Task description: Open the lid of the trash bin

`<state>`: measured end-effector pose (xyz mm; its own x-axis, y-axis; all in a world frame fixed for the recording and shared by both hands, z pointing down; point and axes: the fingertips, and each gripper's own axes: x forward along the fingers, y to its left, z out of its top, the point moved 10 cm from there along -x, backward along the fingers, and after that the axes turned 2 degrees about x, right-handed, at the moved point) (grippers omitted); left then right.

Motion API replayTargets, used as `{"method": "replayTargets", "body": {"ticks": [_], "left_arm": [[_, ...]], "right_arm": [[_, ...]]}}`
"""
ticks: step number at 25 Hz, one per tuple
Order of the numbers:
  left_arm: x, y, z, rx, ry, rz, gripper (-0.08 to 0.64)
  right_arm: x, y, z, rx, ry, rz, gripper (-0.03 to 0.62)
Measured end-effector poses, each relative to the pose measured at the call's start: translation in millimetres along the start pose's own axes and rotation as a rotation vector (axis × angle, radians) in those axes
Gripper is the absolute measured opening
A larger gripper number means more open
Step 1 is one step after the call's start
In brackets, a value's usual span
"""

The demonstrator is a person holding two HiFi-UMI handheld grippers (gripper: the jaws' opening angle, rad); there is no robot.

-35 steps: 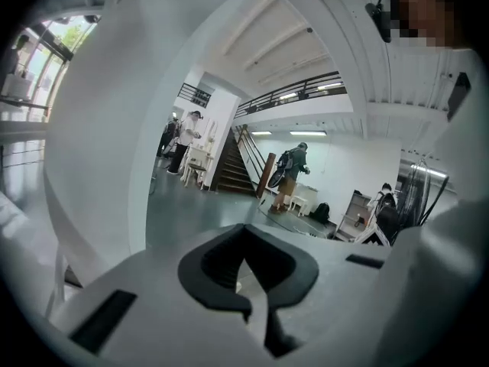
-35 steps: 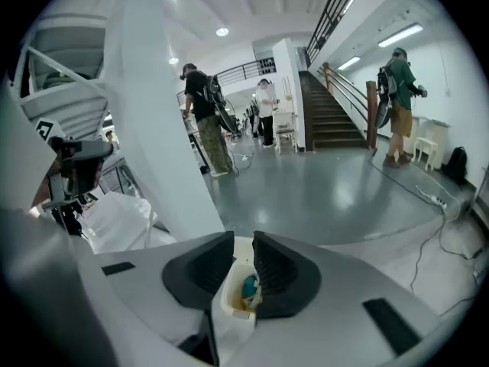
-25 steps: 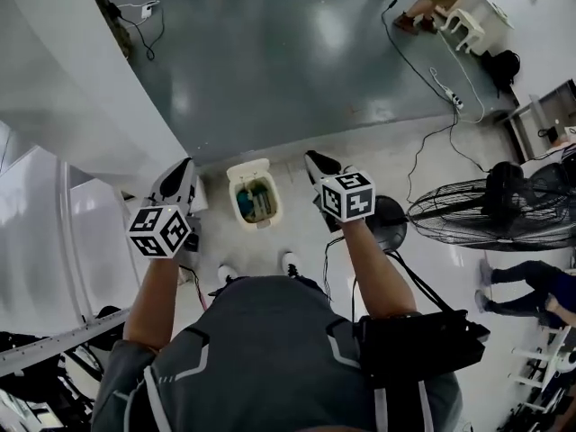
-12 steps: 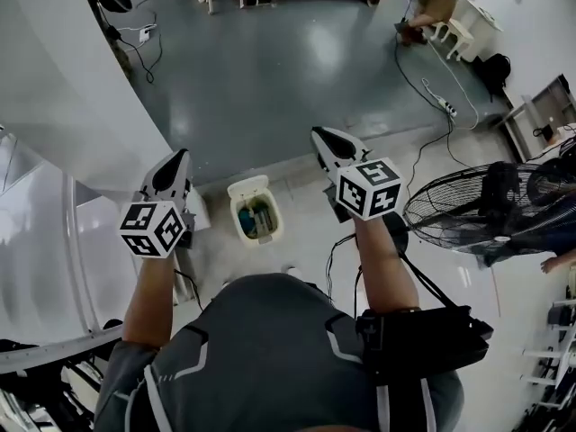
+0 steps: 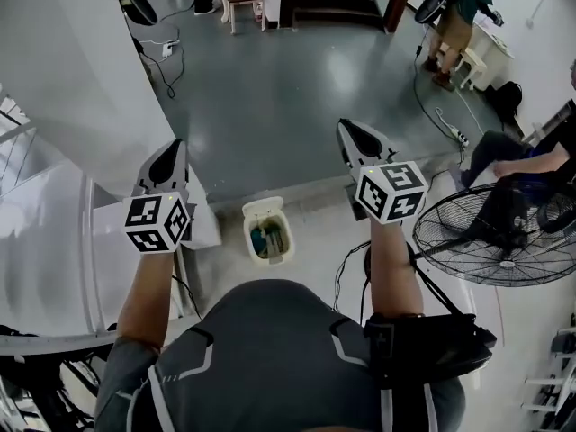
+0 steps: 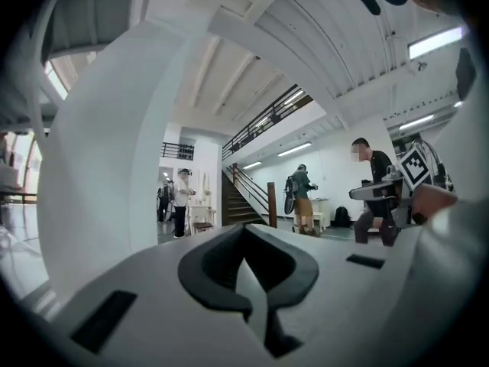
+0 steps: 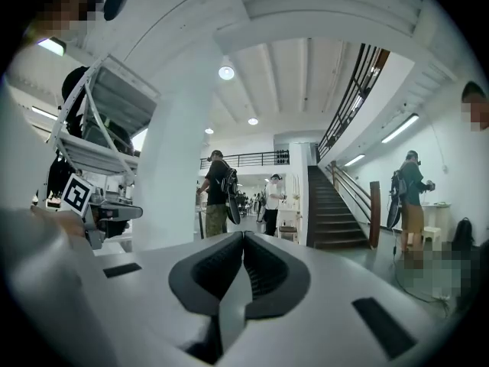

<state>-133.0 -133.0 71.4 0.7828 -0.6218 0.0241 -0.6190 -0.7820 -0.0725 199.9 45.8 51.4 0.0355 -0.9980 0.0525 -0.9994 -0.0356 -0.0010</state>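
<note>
Trash bin [image 5: 270, 234] stood on the floor [image 5: 270, 88], low between the two arms and just beyond the person's feet. Its lid [image 5: 262, 210] was tipped up on the far side, and green and blue rubbish showed inside, so the opening looked done.

Left claw [image 5: 171, 148] was pressed together with nothing in it; the left gripper view showed the same [image 6: 243, 229]. Right claw [image 5: 347, 127] was likewise pressed together and empty [image 7: 243, 235]. Both were held level, well above the bin and touching nothing.

Risks as judged:
- Nothing held the lid. If it sat short of its balance point, it could drop shut.
- A knock from a foot could tip the bin, which stood close to the person.
- White pillar [image 5: 81, 79] stood just left of the left claw; a swing that way could strike it.
- Fan [image 5: 504, 237] on the right and a black cable [image 5: 340, 270] near the feet were a bump and a trip hazard on stepping back.
</note>
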Motion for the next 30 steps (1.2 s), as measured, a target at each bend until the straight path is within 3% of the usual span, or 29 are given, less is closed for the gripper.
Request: {"method": "replayTargets", "body": {"ticks": [4,21,30], "left_arm": [[-6,2,14,0.032,-0.029,0.024,0.009],[-18,-3,8,-0.028,-0.041,0.034,0.009],[-21,2,12,-0.015,-0.04,0.075,0.009]], "right_arm": [[0,0,9,-0.022,-0.025,-0.003,0.028],[1,2,13,-0.052,-0.02,-0.014,0.026],[4,2,11,-0.039,-0.024,-0.009,0.026]]}}
